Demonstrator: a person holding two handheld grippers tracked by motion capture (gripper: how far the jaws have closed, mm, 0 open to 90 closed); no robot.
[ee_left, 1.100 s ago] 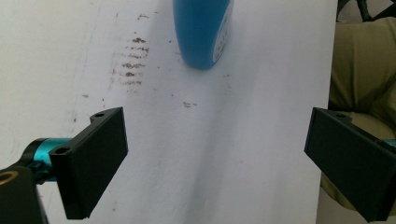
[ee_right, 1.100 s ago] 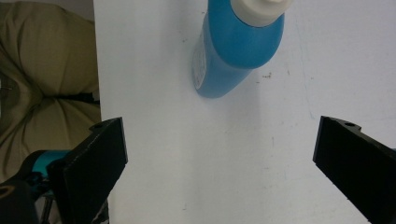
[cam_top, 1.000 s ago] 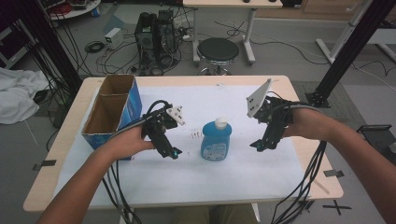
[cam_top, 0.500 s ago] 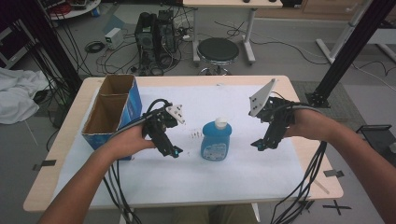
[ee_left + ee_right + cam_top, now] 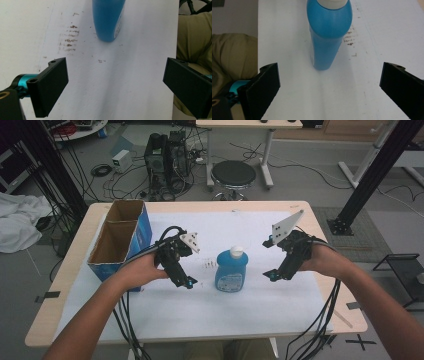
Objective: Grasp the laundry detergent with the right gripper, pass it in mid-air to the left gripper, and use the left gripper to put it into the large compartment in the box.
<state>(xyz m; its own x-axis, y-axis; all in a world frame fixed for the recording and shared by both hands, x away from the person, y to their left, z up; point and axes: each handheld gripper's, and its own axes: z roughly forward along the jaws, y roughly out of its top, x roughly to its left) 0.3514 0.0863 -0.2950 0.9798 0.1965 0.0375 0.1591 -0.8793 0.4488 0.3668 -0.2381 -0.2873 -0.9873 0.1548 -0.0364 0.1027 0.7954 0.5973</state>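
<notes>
Blue bottle [image 5: 231,270] stands upright mid-table on the white sheet [image 5: 240,315], right between the two tools. Left gripper [image 5: 186,281] just beside it, jaws wide apart, empty. Right gripper [image 5: 270,261] near its other side, jaws spread too.

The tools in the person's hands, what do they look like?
Each tool, left tool and right tool, is black, with two flat, square-ended black jaws and a shiny teal part near the base. A pale three-cornered plate sits on top of each, and black cables trail from both. The person's forearms are bare, with no sleeves.
</notes>
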